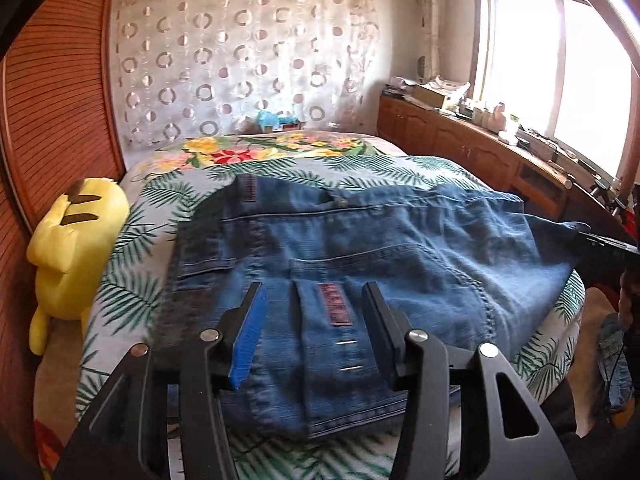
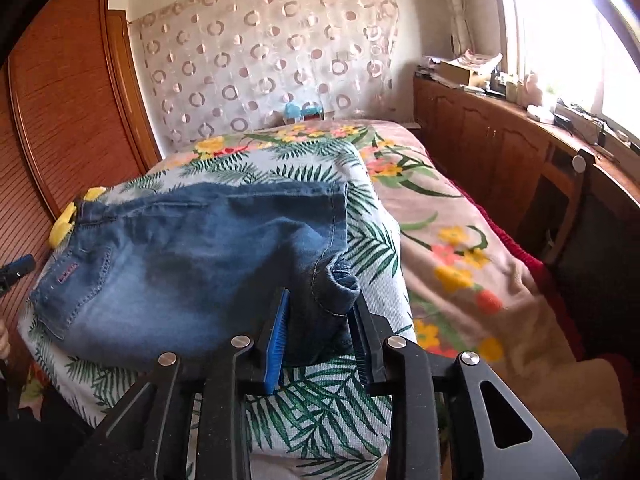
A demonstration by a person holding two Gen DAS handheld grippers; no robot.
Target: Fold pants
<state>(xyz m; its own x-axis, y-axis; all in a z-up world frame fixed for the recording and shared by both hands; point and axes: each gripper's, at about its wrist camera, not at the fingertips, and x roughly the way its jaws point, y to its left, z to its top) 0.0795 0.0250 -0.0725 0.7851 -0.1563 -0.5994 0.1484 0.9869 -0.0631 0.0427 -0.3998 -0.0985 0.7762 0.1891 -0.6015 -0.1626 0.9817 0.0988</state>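
Grippers angled down: left gripper (image 1: 314, 300) spread over jeans (image 1: 360, 248); right gripper (image 2: 320, 304) pinching their folded corner.

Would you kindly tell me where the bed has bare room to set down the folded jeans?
Free: the flowered blanket right of the palm-leaf cover, and the cover's far strip beyond the jeans. Crowded: the left edge by the yellow plush toy.
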